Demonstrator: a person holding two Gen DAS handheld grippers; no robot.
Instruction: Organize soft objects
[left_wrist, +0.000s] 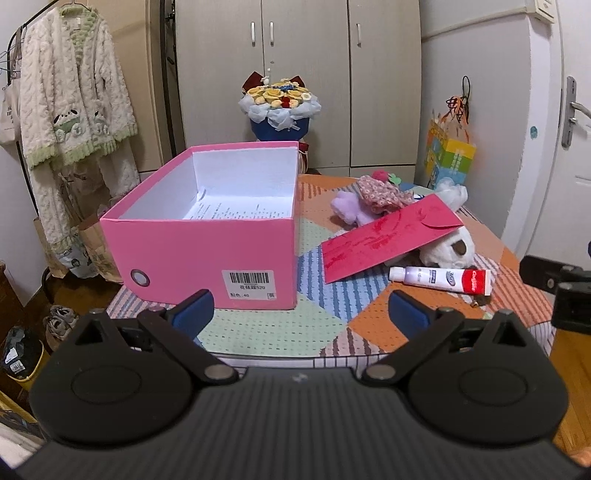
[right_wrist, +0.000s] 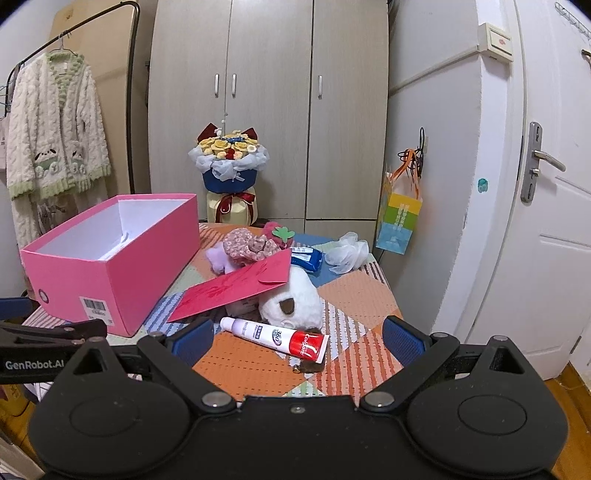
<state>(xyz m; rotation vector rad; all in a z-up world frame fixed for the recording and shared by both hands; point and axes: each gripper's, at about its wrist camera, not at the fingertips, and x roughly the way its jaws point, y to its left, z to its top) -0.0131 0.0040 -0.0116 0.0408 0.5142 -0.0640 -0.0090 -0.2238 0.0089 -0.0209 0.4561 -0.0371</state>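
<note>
1. I hold the left gripper (left_wrist: 301, 308) low at the near edge of the table (left_wrist: 288, 332), jaws spread wide, nothing between the pads. It faces the pink box (left_wrist: 207, 254), which sits open-topped on the table's left side w/ only a printed sheet inside.

2. I hold the right gripper (right_wrist: 298, 334) at the near edge too, jaws wide apart, empty. A toothpaste tube (right_wrist: 275, 338) lies flat just ahead of it.

3. Soft items sit right of the box: a white plush toy (right_wrist: 295, 302) behind the tube, touching it; a red envelope (right_wrist: 236, 288) leaning across the plush; a floral fabric piece (right_wrist: 247, 247) on a purple plush (right_wrist: 216, 260) farther back; a white mesh puff (right_wrist: 349, 254) at the far right, beside a blue packet (right_wrist: 306, 258).

4. Neither gripper touches any item.
</note>
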